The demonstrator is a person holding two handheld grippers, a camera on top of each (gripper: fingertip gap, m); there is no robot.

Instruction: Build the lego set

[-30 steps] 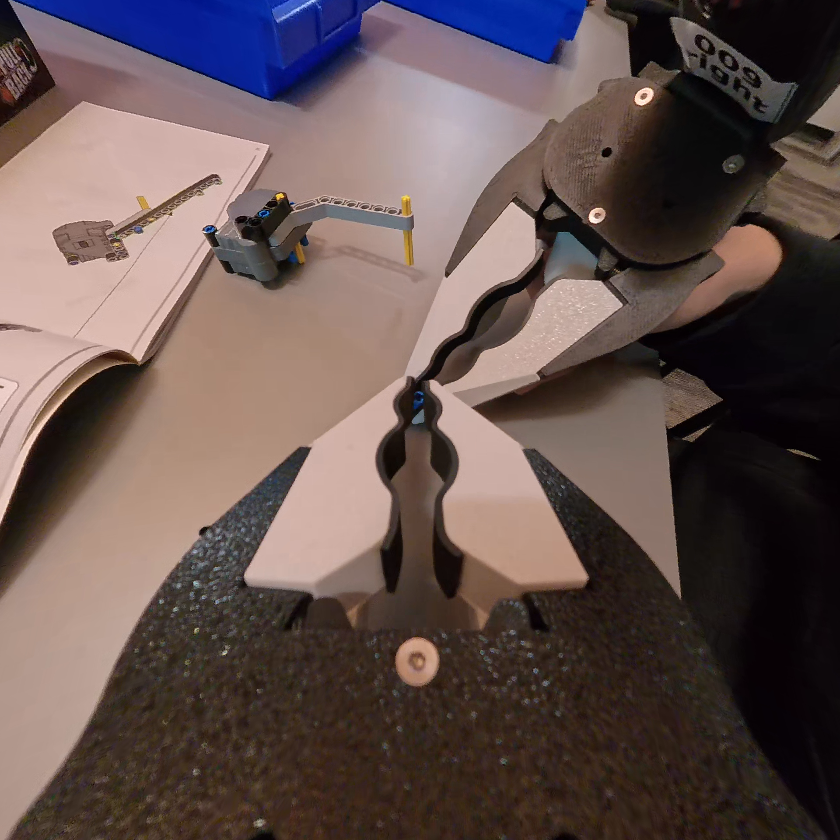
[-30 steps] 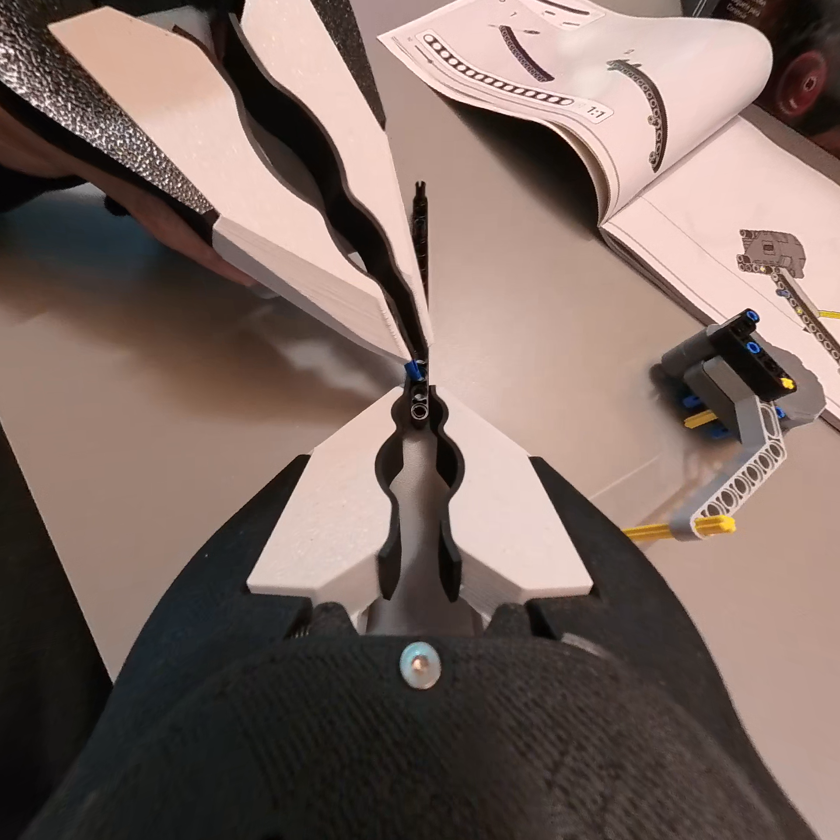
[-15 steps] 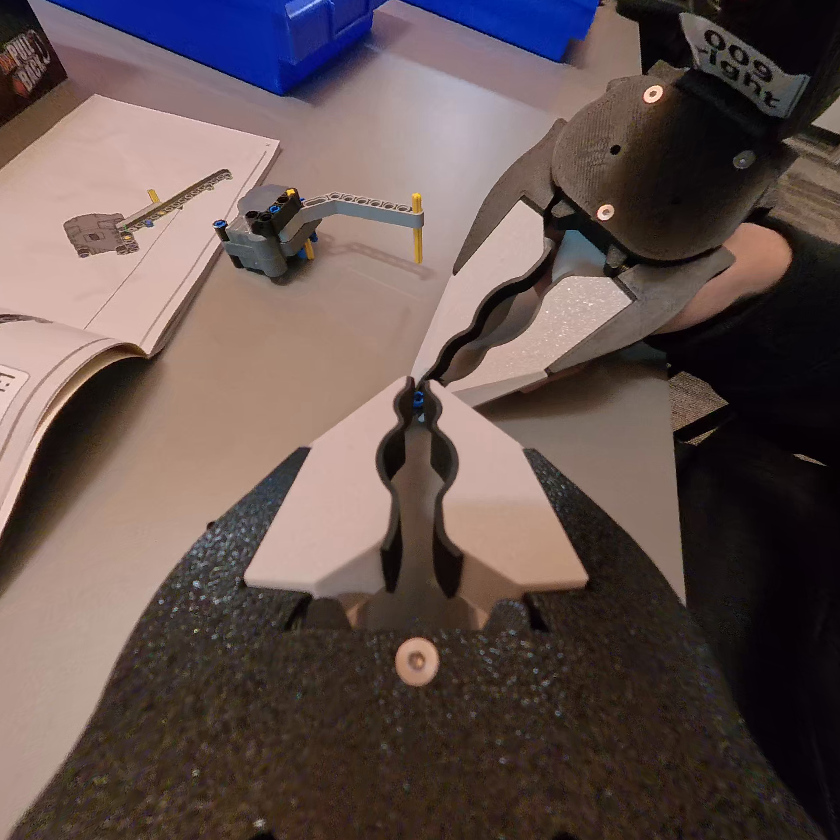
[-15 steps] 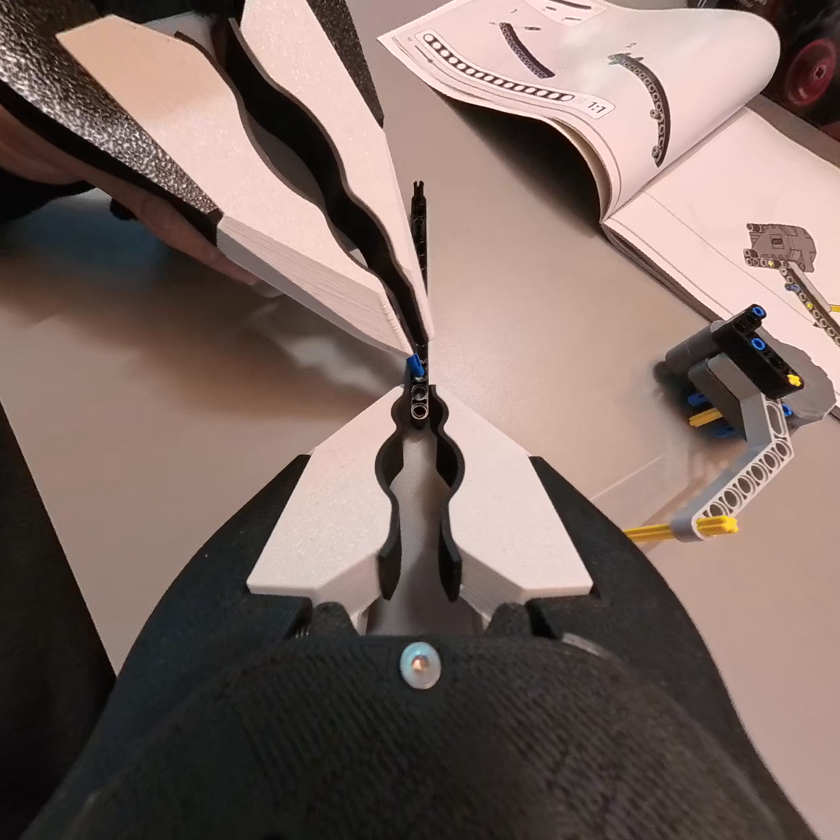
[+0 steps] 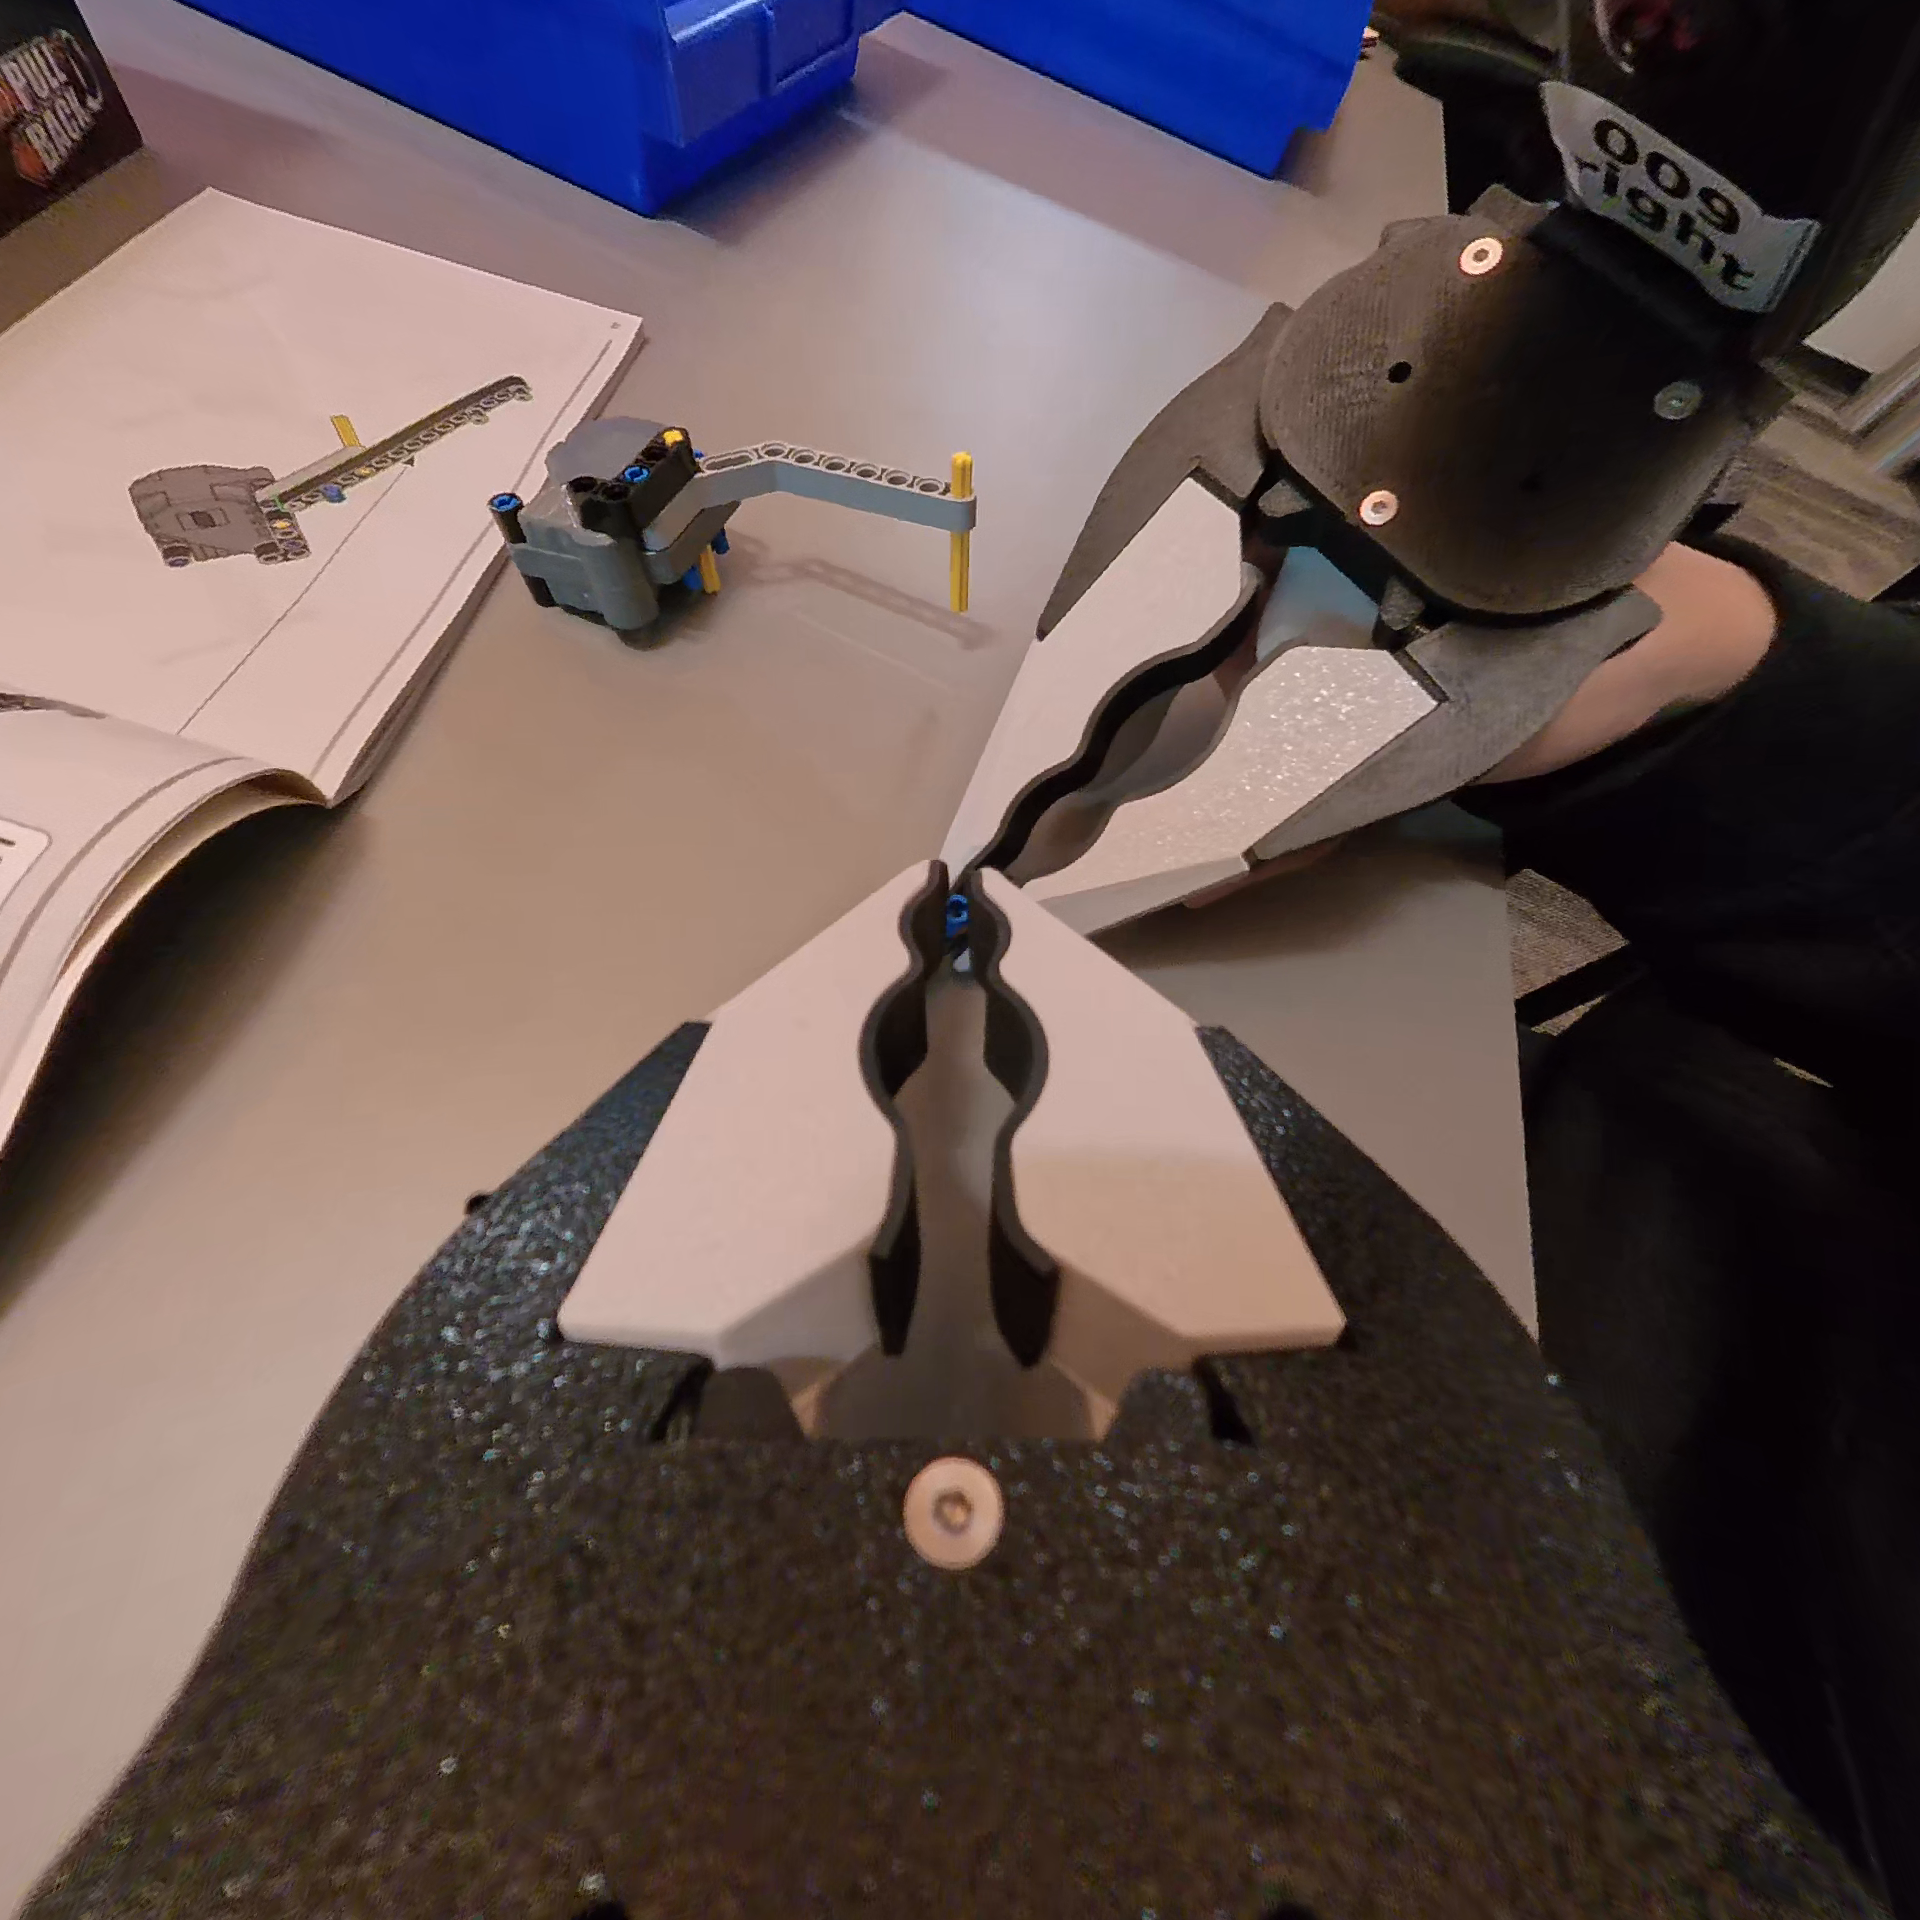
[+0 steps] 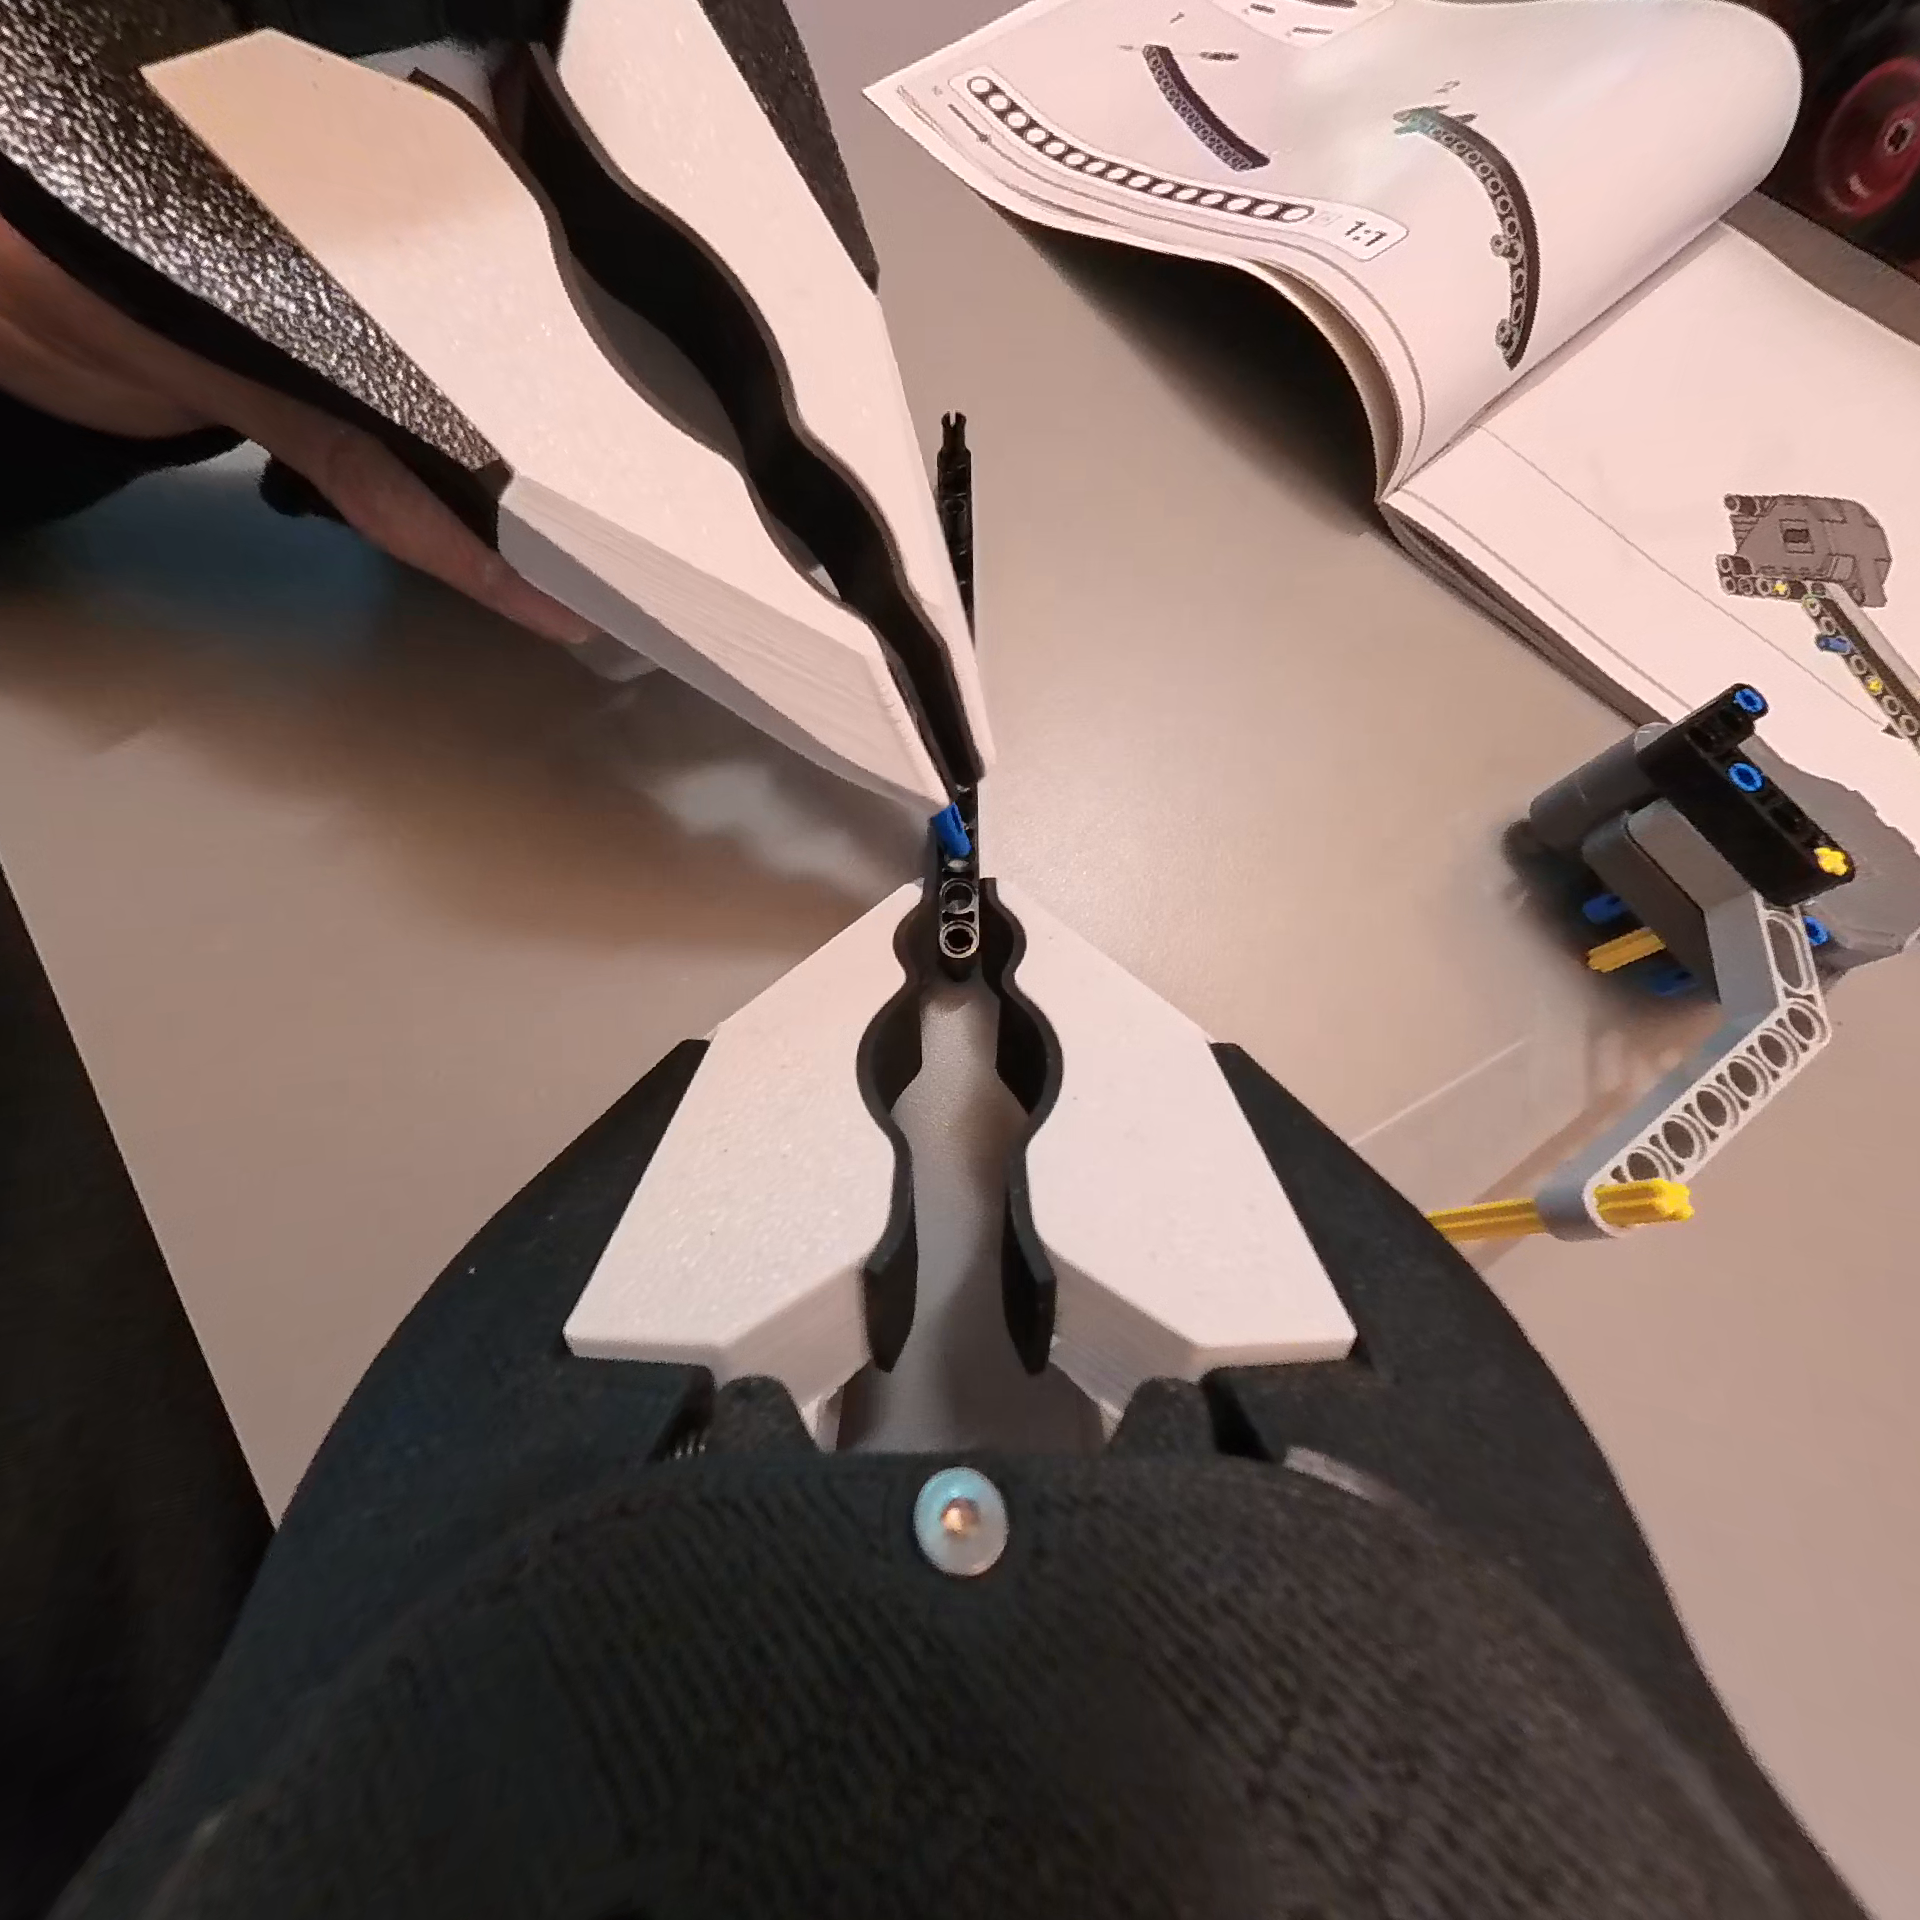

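My right gripper (image 6: pixel 961 896) is shut on the near end of a long black holed beam (image 6: pixel 956 520) that points away from it. My left gripper (image 5: pixel 958 891) is shut on a small blue pin (image 5: pixel 957 911). The two grippers meet tip to tip above the table. In the right wrist view the left gripper (image 6: pixel 956 792) comes in from the upper left and holds the blue pin (image 6: pixel 948 828) against the beam just past my right fingertips. The right gripper also shows in the left wrist view (image 5: pixel 982 868).
A partial build (image 5: pixel 623 520) of a grey block, black beam, bent grey beam and yellow axles stands on the grey table (image 5: pixel 520 935); it also shows in the right wrist view (image 6: pixel 1714 883). An open instruction booklet (image 5: pixel 260 468) lies beside it. Blue bins (image 5: pixel 675 83) stand at the back. The tips of both grippers are at nearly the same place.
The grippers stay tip to tip with the pin at the beam. Both views have drifted slightly. A little more of the beam's near end shows between the right jaws.
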